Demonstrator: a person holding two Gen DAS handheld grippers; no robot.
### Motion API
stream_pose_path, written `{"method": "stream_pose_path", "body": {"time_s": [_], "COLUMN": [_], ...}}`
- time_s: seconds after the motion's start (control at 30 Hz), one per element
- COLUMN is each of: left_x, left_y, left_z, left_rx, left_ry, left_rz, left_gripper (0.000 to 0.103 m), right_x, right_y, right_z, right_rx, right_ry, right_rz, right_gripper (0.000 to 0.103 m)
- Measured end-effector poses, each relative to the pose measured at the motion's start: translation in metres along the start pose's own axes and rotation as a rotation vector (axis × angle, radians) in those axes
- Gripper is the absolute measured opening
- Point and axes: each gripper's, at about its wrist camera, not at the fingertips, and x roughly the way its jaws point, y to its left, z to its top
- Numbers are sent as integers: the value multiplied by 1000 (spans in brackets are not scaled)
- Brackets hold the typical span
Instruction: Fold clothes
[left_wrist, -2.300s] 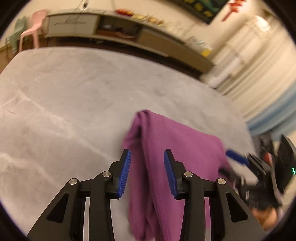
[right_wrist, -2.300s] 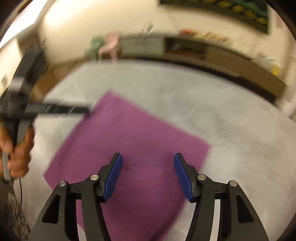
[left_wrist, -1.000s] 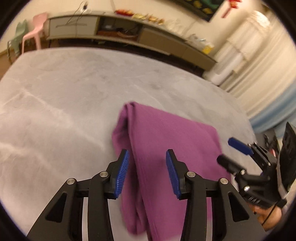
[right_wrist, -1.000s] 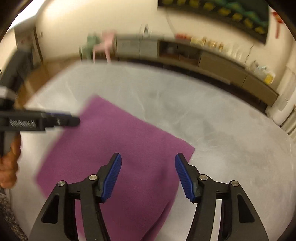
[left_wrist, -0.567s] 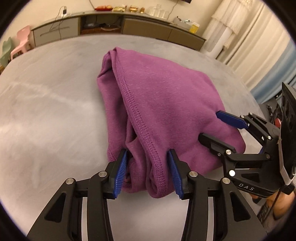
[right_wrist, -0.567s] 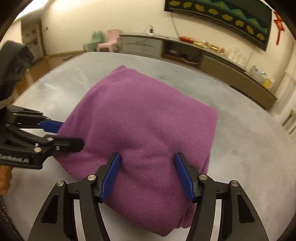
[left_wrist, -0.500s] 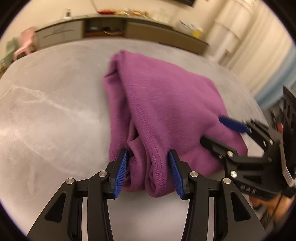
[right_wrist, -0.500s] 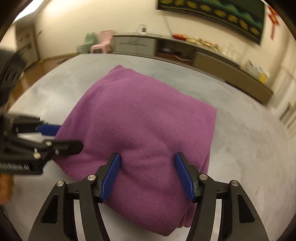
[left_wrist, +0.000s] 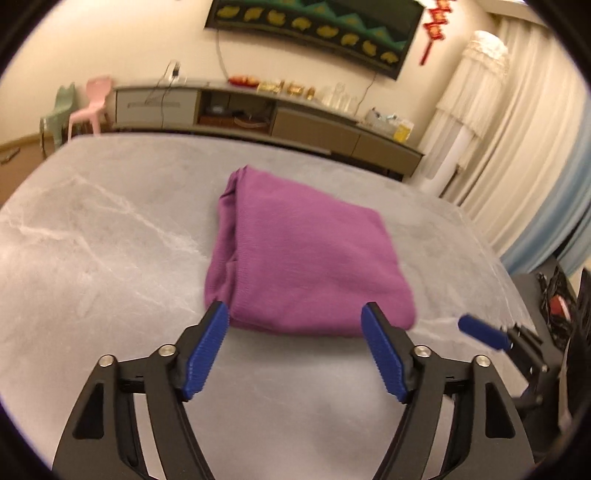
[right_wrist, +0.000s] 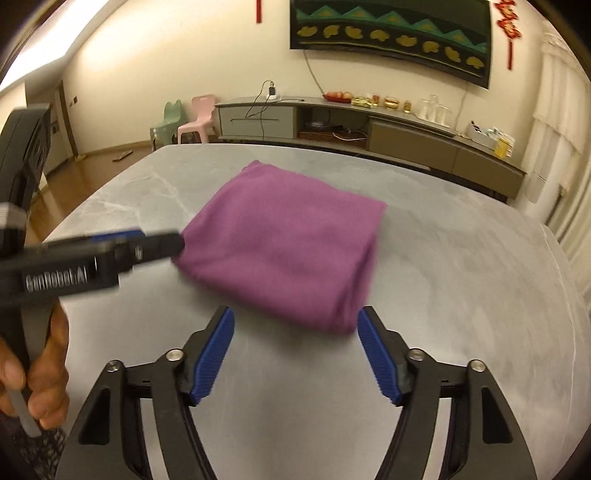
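Observation:
A purple garment (left_wrist: 303, 254) lies folded into a thick rectangle on the grey marble table (left_wrist: 92, 251). My left gripper (left_wrist: 295, 350) hangs just short of its near edge, jaws opening wide, nothing between the blue pads. In the right wrist view the same garment (right_wrist: 284, 243) sits ahead of my right gripper (right_wrist: 295, 350), whose jaws are also opening and hold nothing. The left gripper (right_wrist: 147, 242) crosses that view from the left, tips beside the garment's left corner, held by a hand (right_wrist: 40, 373). The right gripper (left_wrist: 484, 334) shows at the right of the left wrist view.
A long low sideboard (right_wrist: 369, 125) with small items on top runs along the far wall. Small pink (right_wrist: 201, 114) and green (right_wrist: 168, 120) chairs stand beyond the table's far left corner. Curtains (left_wrist: 517, 166) hang on the right. Bare marble surrounds the garment.
Both grippers were closed around the garment's near edge half a second ago; they have let it go, widened their jaws and pulled back. The garment now lies folded and free.

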Motion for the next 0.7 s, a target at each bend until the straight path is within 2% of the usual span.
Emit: {"method": "stream_pose_path", "body": {"time_s": [0.1,0.17,0.3,0.4,0.53,0.7], "left_x": [-8,-8,1,8,12,17], "left_y": [-11,-15,-17,-18,-18,-14], "left_z": [-6,-11,-22,-26,-28,-29], "left_rx": [35,40,44,57,76,69], "left_ry": [-5,12,56,71,55,67], "left_rz": [23,32,15,37,82,78], "left_gripper": [83,84,84,87,91,91], "right_x": [-4,1,12,18,24,27], "right_y": [-5,-5,-9,-8,-8,-12], "right_z": [-20,-26,-26,-27,-28,-27], "right_rx": [-11,-19,-6,2,12,31], "right_ry": [-28,-13,-2,8,19,24], "right_rz": [-45,-56,-52,-40,-47,-52], "right_gripper": [73,73,73,73,73,73]}}
